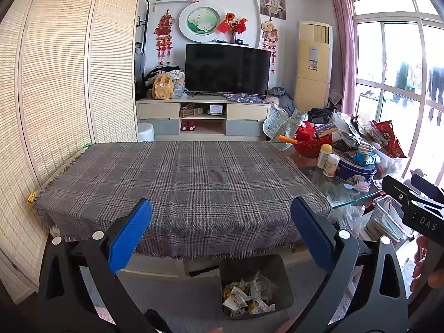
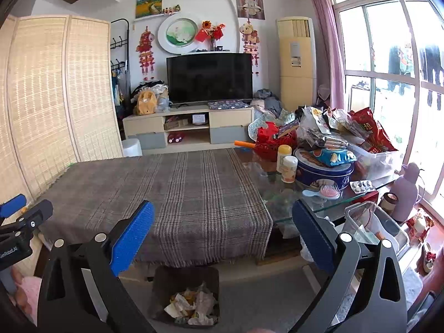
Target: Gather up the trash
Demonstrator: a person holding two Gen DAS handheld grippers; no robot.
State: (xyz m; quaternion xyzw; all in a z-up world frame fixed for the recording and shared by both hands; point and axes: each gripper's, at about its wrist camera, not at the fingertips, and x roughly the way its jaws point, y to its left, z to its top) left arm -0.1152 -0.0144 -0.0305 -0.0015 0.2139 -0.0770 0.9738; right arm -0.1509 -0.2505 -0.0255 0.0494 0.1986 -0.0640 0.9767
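Note:
A dark grey bin [image 1: 255, 285] stands on the floor below the table's near edge, holding crumpled white and yellow wrappers [image 1: 247, 294]. In the right wrist view the same bin [image 2: 186, 294] and its wrappers [image 2: 191, 305] show low between the fingers. My left gripper [image 1: 220, 233] is open, blue pads wide apart, nothing between them, held above the bin. My right gripper [image 2: 223, 236] is also open and empty, above the table's front edge. The plaid tablecloth [image 1: 180, 183] carries no loose trash that I can see.
The glass part of the table [image 2: 280, 191] at right is crowded: a blue cookie tin [image 2: 324, 172], two bottles [image 2: 285, 163], a hairbrush [image 2: 322, 193], snack bags [image 2: 369, 130]. A clear box [image 2: 374, 227] sits on the floor at right. A bamboo screen [image 1: 55, 97] lines the left.

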